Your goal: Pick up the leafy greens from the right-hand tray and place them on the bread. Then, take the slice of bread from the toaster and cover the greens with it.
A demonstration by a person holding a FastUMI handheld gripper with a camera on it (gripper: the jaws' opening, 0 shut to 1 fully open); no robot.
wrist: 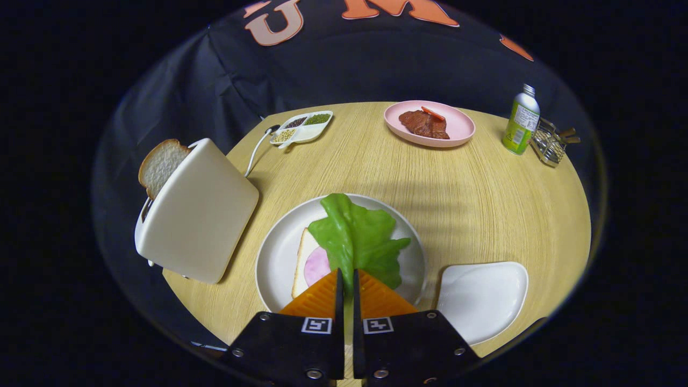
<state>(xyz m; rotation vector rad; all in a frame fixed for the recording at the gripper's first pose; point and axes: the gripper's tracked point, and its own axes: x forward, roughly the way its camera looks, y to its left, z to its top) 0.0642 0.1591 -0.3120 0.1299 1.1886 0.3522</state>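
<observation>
Round wooden table (484, 204) against dark booth cloth, everything laid out in a ring. Gripper (347, 279) sits at 6 o'clock, fingers nearly pressed together with a thin slit between; the near edge of the leafy greens (357, 236) runs into that slit, so it looks pinched, though contact of both pads is hard to confirm from this angle. Greens are draped over the bread (301, 263) on the white plate (274, 258) just ahead of the fingers, partly covering a pink ham slice (317, 266); leaf spreads toward 12 and 2 o'clock, sensible since it has to sit flat for the top slice. Right-hand tray (484, 295) at 4 o'clock of the plate is bare, which fits the greens having been lifted from it. Toaster (199, 220) lies at 9 o'clock, tilted, with the slice of bread (161, 164) poking out of its top, exposed enough to grab by the edge. Farther off: pink plate (457, 129) with meat (424, 124) at 12 o'clock, divided dish (303, 128) of seeds at 11, bottle (521, 121) and wire basket (551, 142) at 2. Judged step: release the greens, then go for the toaster slice.
</observation>
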